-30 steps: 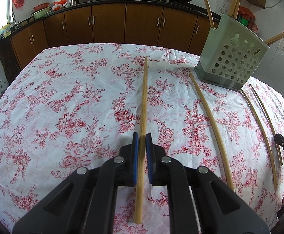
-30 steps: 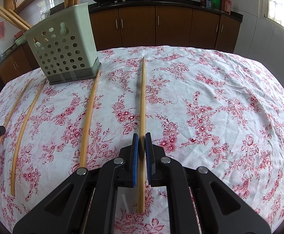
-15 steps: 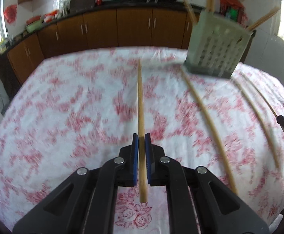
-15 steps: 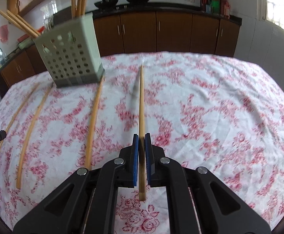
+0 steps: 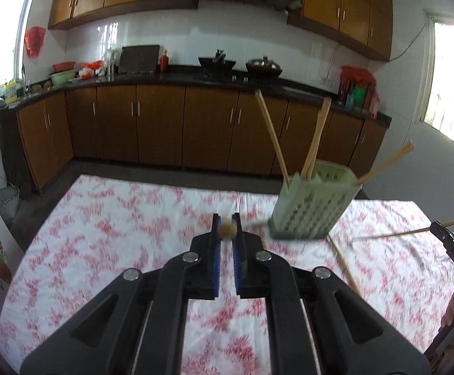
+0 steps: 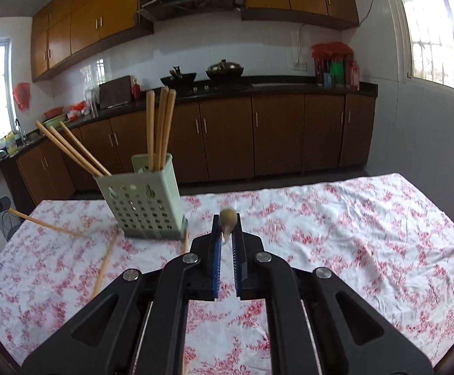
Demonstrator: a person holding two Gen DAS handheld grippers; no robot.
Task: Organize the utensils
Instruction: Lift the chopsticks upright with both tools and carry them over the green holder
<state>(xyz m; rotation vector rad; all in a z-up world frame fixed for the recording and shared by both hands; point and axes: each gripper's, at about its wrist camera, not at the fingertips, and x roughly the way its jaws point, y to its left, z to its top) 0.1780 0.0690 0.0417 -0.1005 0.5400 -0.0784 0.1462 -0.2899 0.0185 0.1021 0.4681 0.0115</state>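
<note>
The left gripper [image 5: 226, 230] has its fingers clamped on one chopstick [image 5: 227, 230], seen end-on as a round wooden tip between the blue pads. The right gripper [image 6: 226, 218] likewise holds a second chopstick [image 6: 228, 218], its fingers pressed together on it. Both sticks are lifted clear of the flowered surface [image 6: 352, 218] and sit near the green holder [image 6: 142, 203], one on each side of it.

The holder already carries several chopsticks, some upright, some leaning out over its rim. The job looks partly done: at least one loose stick [image 6: 103, 265] still lies on the cloth just in front of the holder, and the two held sticks are not yet dropped in. Motion blur hides whether more lie near the holder's base.
</note>
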